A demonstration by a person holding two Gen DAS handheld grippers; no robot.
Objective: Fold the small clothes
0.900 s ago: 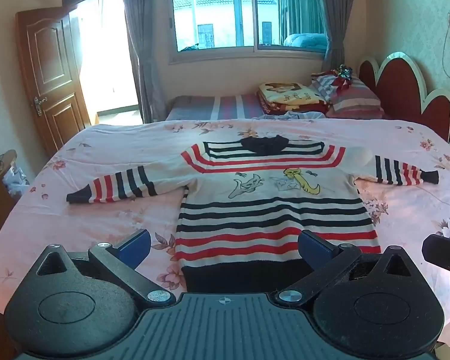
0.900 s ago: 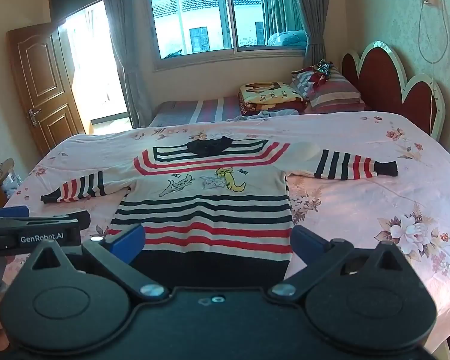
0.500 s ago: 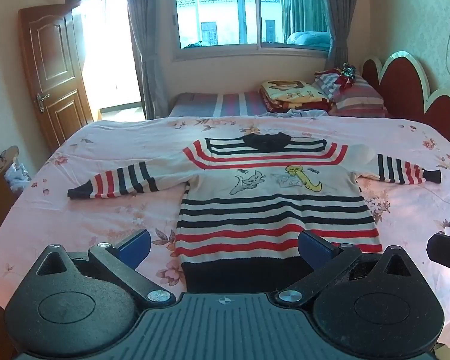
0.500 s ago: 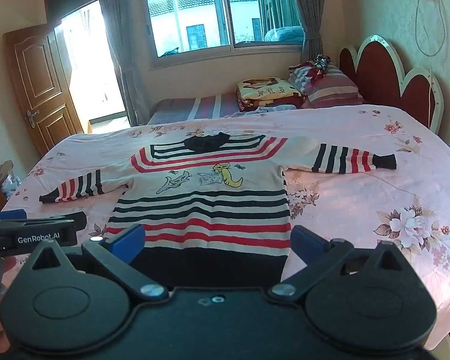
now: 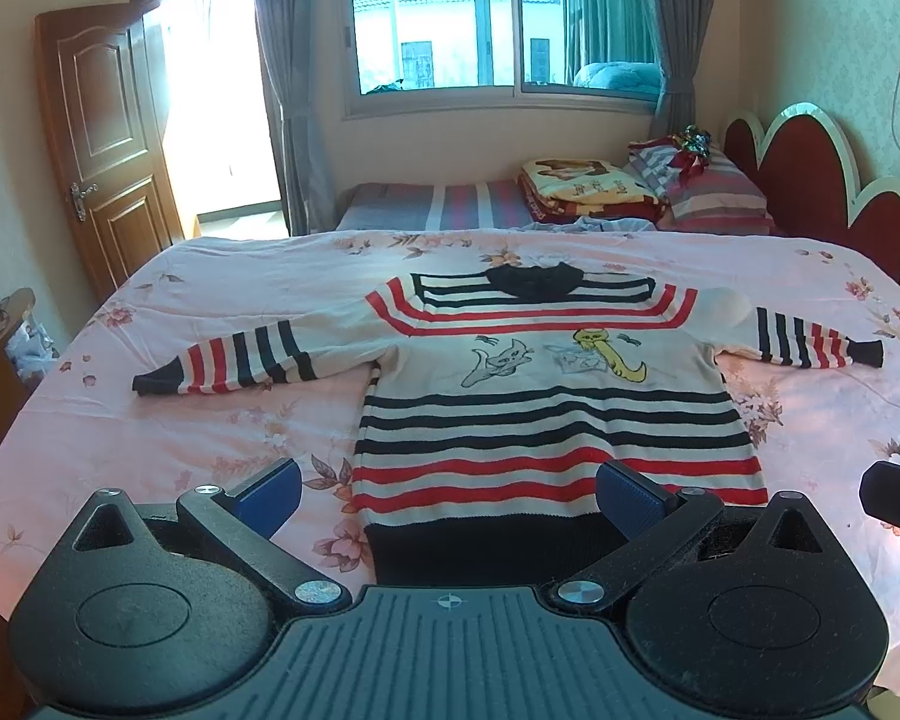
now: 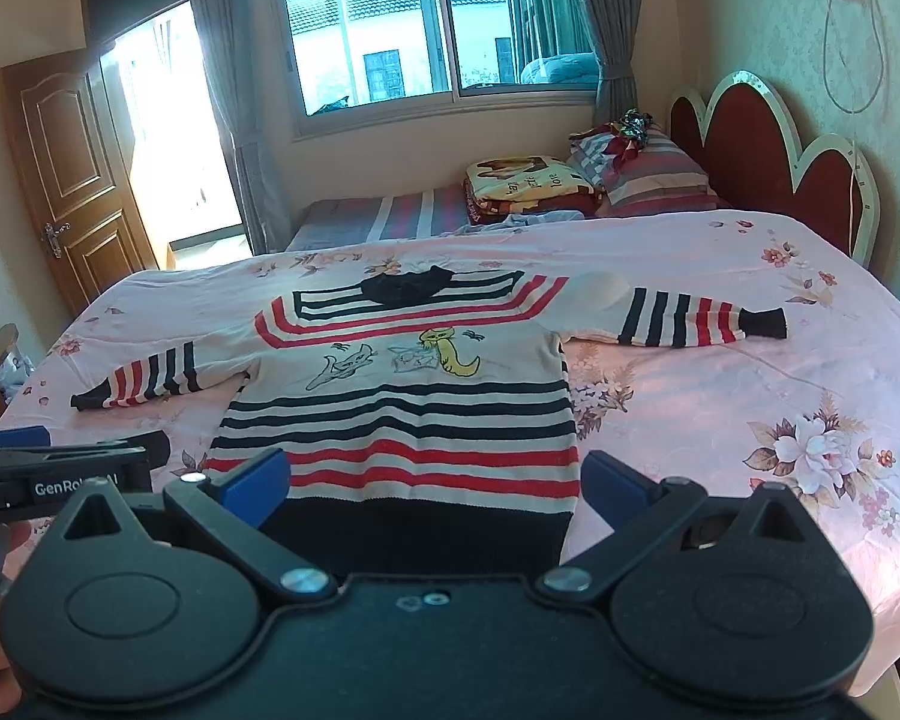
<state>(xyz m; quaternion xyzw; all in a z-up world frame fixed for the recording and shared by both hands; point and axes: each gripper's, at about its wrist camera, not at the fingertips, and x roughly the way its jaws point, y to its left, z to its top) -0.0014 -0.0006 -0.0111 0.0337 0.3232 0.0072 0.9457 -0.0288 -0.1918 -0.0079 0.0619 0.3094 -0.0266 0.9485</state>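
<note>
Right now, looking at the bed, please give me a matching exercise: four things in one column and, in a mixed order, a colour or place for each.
Things:
1. sweater hem
2. cat drawing
3. folded blanket
4. headboard

Descriptions:
A. yellow, on the chest of the sweater
B. dark red with a white scalloped edge, at the right end of the bed
C. dark band, nearest the two open grippers
D. lies beyond the pink sheet, beside the striped pillows

Pairs: 1-C, 2-A, 3-D, 4-B
</note>
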